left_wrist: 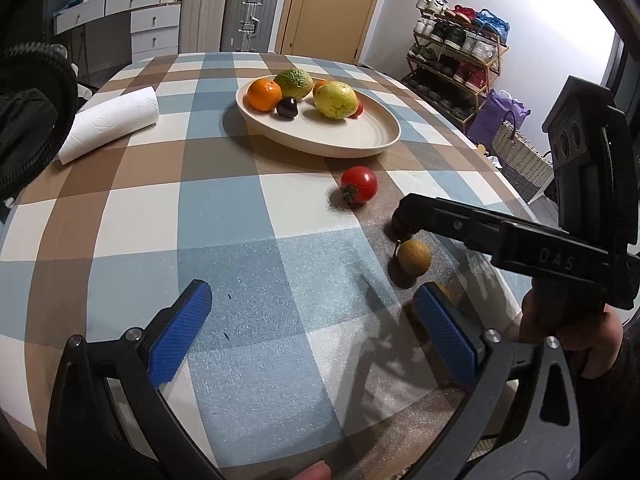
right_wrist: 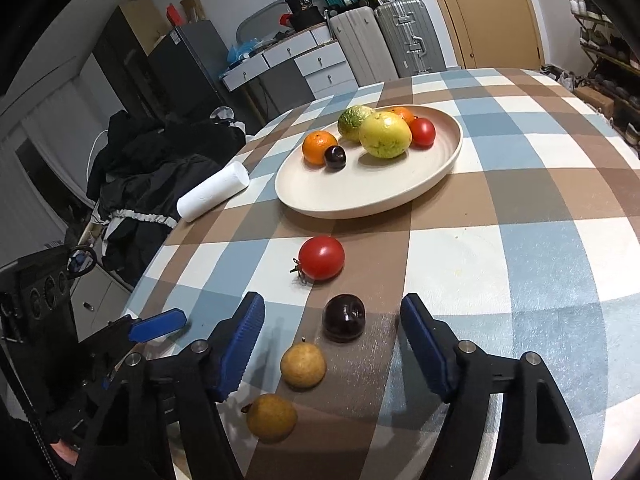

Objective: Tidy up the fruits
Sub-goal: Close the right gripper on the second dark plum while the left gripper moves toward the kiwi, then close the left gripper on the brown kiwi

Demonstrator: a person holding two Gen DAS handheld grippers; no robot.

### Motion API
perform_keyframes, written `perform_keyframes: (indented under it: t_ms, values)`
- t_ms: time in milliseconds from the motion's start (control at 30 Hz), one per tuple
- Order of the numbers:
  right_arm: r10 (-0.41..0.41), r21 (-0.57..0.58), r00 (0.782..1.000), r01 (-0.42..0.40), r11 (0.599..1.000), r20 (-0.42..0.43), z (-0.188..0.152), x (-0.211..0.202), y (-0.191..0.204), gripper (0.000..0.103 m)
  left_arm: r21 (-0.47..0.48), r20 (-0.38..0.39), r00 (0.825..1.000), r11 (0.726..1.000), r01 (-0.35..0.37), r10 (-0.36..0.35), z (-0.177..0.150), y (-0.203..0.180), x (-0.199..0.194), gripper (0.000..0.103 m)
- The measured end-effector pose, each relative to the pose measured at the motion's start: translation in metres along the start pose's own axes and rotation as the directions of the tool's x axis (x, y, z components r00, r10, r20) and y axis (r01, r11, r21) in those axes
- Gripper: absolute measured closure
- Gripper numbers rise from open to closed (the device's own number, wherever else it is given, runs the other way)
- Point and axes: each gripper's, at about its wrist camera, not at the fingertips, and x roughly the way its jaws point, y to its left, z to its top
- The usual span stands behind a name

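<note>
plate (right_wrist: 400, 196) mid-table | tomato (right_wrist: 322, 258) before it | plum (right_wrist: 344, 317) nearer (paper roll (right_wrist: 213, 192) left)

Checked tablecloth (left_wrist: 224, 208) on table; tan wooden door (left_wrist: 332, 4), two suitcases (left_wrist: 228, 12), white drawer unit (left_wrist: 154, 26), loaded shoe rack (left_wrist: 456, 56), dark clothes pile (right_wrist: 160, 168), white walls.

Paper roll (left_wrist: 108, 122): lay on its side on the checked tablecloth (left_wrist: 224, 216).
Suitcases (left_wrist: 230, 16): stood beside the wooden door (left_wrist: 332, 4).
Shoe rack (left_wrist: 456, 56): was full.
</note>
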Motion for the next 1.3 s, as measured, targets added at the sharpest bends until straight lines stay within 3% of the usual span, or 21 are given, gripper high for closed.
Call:
perform_keyframes:
  t_ms: [100,167,367,900,1300]
  values:
    - [-0.015,-0.01,1.0,0.015,1.0,-0.011,0.0,0.003,0.002,0.048,0.01,-0.004,1.0,1.0,0.004,-0.004,-0.001,-0.003,0.001,0.001]
    - [-0.023,-0.01,0.999,0.023,1.0,-0.026,-0.001,0.007,0.003,0.052,0.013,-0.006,1.0,1.0,0.004,-0.004,-0.001,-0.004,0.001,0.001]
    - [-0.05,-0.006,0.998,0.05,0.999,-0.033,-0.001,0.008,0.0,0.079,0.013,-0.008,1.0,1.0,0.007,-0.007,-0.001,-0.005,0.002,0.001]
    - [-0.032,0.044,0.998,0.029,0.999,0.051,-0.002,-0.018,-0.017,0.08,0.091,-0.065,0.996,0.994,0.068,-0.062,0.001,-0.034,0.014,0.001]
    - [-0.016,0.093,0.995,0.007,0.996,0.102,-0.004,-0.04,-0.038,0.08,0.13,-0.058,0.993,0.986,0.107,-0.101,0.001,-0.055,0.02,0.004]
